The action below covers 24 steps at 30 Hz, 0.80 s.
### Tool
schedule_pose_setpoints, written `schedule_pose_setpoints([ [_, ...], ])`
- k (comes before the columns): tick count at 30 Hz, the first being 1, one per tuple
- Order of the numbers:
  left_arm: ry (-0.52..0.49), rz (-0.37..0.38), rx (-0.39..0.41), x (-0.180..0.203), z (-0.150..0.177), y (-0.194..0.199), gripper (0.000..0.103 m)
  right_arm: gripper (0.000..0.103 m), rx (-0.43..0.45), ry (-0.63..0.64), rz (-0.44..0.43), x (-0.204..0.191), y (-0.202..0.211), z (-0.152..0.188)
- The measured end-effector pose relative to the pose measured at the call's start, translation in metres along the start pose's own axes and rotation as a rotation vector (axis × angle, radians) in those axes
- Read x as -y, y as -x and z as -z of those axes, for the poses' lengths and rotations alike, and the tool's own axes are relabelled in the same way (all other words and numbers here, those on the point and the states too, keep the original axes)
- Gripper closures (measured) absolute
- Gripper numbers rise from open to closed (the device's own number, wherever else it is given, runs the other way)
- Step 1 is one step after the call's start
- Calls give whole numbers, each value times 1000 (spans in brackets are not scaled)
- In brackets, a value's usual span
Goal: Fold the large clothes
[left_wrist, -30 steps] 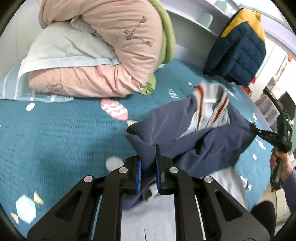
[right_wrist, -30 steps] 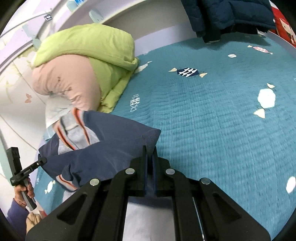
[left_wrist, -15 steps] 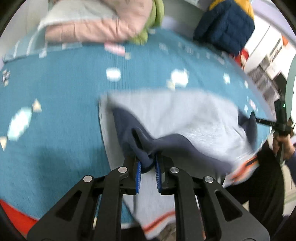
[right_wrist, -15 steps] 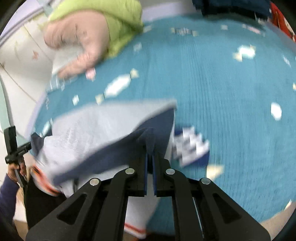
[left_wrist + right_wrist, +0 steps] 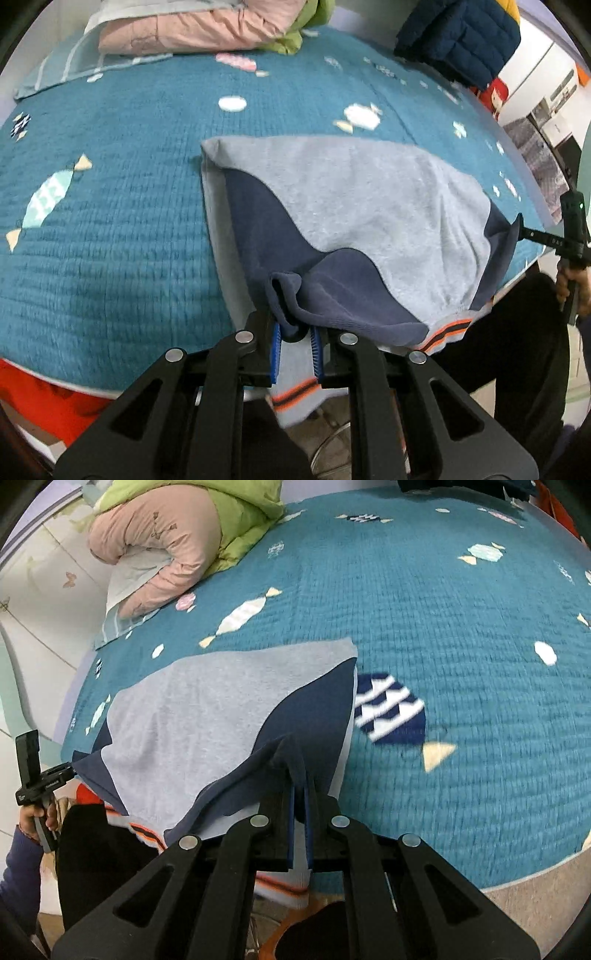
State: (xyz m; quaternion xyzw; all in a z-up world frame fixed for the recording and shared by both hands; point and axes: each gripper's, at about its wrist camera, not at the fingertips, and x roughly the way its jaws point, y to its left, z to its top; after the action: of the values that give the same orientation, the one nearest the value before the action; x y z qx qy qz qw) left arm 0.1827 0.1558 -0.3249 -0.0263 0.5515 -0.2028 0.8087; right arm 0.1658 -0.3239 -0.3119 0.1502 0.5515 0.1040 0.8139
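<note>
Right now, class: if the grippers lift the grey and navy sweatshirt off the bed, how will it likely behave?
The sweatshirt will probably flop: its navy edge bunches at the left gripper and sags between both grips. It looks thick and fleecy, so likely grippy, not slippery. Its hem already hangs over the bed edge and may drag.

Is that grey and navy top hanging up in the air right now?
No, the top lies spread on the teal bedspread.

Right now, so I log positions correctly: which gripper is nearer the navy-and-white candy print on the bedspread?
Right. The right gripper, shut on a sweater corner, is just beside the candy print; the left gripper holds the opposite corner, across the whole sweater.
</note>
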Motion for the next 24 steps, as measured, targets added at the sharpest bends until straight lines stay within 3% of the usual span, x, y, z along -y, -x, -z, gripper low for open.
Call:
schedule_pose_setpoints([
  [4,2,-15,-60,-4,16,-9,90,98,-91,-57,6,7,-16,10],
  [6,20,6,-85,-4,19,-10,84,95,-127,-82,13,8,-19,9],
  [7,20,-6,-89,-3,19,-9,73,95,-125,-91,10,8,-17,9],
  [8,13,-34,-86,-1,19,-5,55,93,-124,-94,8,7,-13,10],
  [10,2,-79,-52,4,19,8,38,86,-121,-85,29,2,-2,11],
  [13,9,-63,11,9,15,33,32,69,-93,-41,64,-7,19,13],
  [18,92,-21,139,13,-5,59,25,69,1,-68,-24,-19,45,5],
  [21,126,-23,117,26,-23,35,24,68,4,-105,-29,-26,27,-8],
  [24,144,-18,14,42,-27,-13,24,77,-76,-154,-12,-27,-19,-14],
])
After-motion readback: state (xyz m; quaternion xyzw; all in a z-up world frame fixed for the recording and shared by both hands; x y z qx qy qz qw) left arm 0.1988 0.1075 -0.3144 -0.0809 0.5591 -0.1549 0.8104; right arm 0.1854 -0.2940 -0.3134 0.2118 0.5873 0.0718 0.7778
